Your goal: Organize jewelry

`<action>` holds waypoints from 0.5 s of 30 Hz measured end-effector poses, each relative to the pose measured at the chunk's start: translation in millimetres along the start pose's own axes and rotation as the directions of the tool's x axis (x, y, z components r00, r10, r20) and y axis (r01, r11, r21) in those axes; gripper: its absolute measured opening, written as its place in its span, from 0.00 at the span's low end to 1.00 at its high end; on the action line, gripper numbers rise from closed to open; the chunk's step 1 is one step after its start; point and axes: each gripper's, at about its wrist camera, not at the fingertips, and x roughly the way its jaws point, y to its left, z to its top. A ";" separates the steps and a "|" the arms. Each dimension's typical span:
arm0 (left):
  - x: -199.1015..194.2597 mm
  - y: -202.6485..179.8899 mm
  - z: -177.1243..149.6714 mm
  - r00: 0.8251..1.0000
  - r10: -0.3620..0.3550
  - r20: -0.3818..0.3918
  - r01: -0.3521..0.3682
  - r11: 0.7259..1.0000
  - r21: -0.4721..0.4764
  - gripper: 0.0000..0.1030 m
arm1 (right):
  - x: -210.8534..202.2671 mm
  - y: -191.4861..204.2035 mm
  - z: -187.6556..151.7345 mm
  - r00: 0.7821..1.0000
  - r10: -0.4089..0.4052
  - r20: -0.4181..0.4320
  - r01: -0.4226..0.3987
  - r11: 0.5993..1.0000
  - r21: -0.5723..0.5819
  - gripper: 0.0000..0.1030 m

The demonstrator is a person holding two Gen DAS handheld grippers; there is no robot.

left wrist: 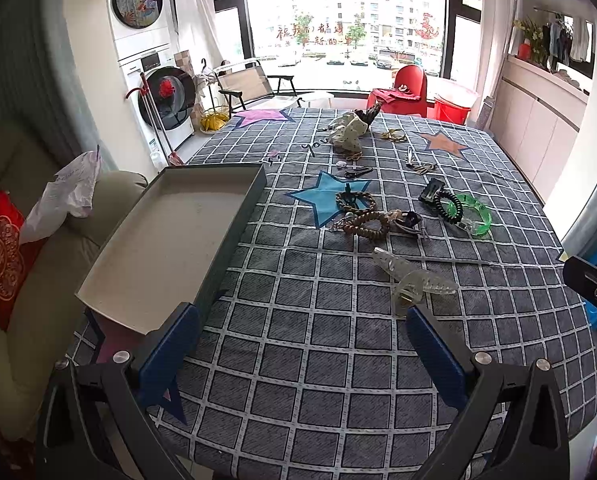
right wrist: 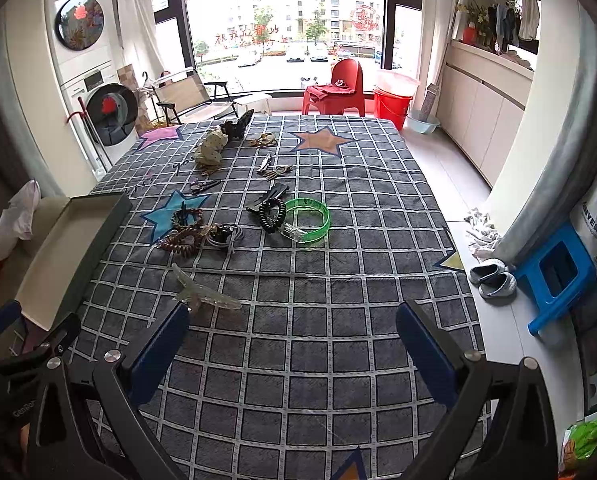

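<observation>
here both the left gripper [left wrist: 302, 320] and the right gripper [right wrist: 292, 316] hang apart over the checked grey cloth [right wrist: 338, 360]; one clear plastic hair claw [right wrist: 202, 294], one green translucent bangle [right wrist: 310, 216], one empty grey tray [left wrist: 170, 236].

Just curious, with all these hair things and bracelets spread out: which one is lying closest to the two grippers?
The clear hair claw clip, see-through plastic, lying alone on the checked cloth in front of the open left gripper.
</observation>
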 end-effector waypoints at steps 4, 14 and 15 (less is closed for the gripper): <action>0.7 0.3 0.1 1.000 0.000 -0.001 0.000 1.000 0.000 1.00 | 0.2 0.3 0.0 1.000 -0.001 0.000 0.001 1.000 0.002 1.00; 3.2 1.4 -2.6 1.000 0.004 -0.008 -0.004 1.000 0.003 1.00 | 2.6 0.3 -0.7 1.000 0.001 -0.004 -0.001 1.000 0.003 1.00; 5.5 -1.2 -2.0 1.000 0.006 -0.010 -0.006 1.000 0.003 1.00 | 2.9 0.5 -0.9 1.000 0.001 -0.004 -0.001 1.000 0.004 1.00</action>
